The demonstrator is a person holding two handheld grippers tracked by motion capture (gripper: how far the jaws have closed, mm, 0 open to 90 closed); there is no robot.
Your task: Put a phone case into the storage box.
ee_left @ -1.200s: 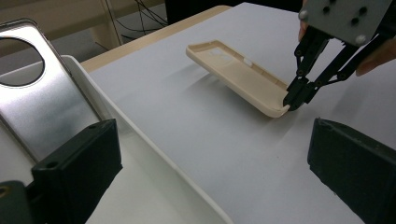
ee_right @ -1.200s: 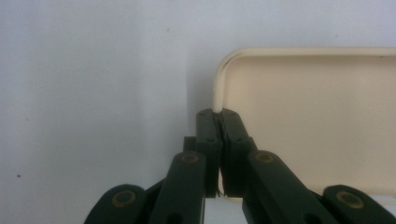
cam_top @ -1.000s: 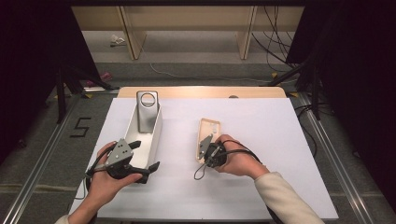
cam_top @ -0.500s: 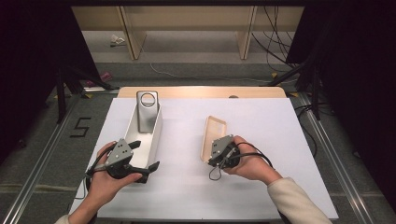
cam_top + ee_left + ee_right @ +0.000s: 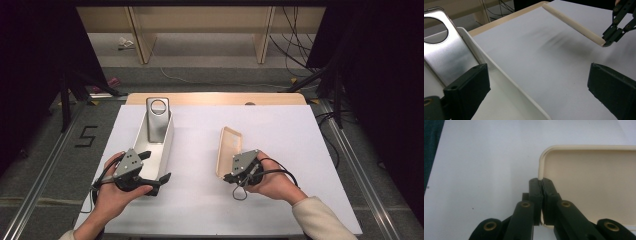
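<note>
1. High view: your right gripper (image 5: 231, 176) is clamped on the near rim of the cream lid (image 5: 229, 150), which stretches away ahead of its jaws. The lid looks tipped up on one long edge, with no other support.
2. High view: your left gripper (image 5: 156, 170) rests at the near end of the white tray (image 5: 167, 137), jaws apart with the tray's right wall between them and not pressing on it. The metal plate (image 5: 156, 120) with the round hole stands at the far end of the tray, well ahead of that gripper.
3. Left gripper view: its two jaws stand wide apart. The tray wall (image 5: 506, 77) runs between them, and the metal plate (image 5: 446, 57) rises above the left jaw. Farther off, up and to the right, the lid (image 5: 574, 23) shows edge-on like a pale bar, with the other gripper pinching its end.
4. Right gripper view: the jaws are together on the lid's thin rim (image 5: 540, 170), close to its rounded corner. The lid's inner face (image 5: 594, 185) spreads to the right of the jaws.
5. Risk: you grip near a corner, so the lid's weight hangs far to one side. A quick swing could pivot it between the pads or let it slip out.
6. Risk: nothing clamps the tray. A careless nudge from the lid could shove it or tip the plate.
</note>
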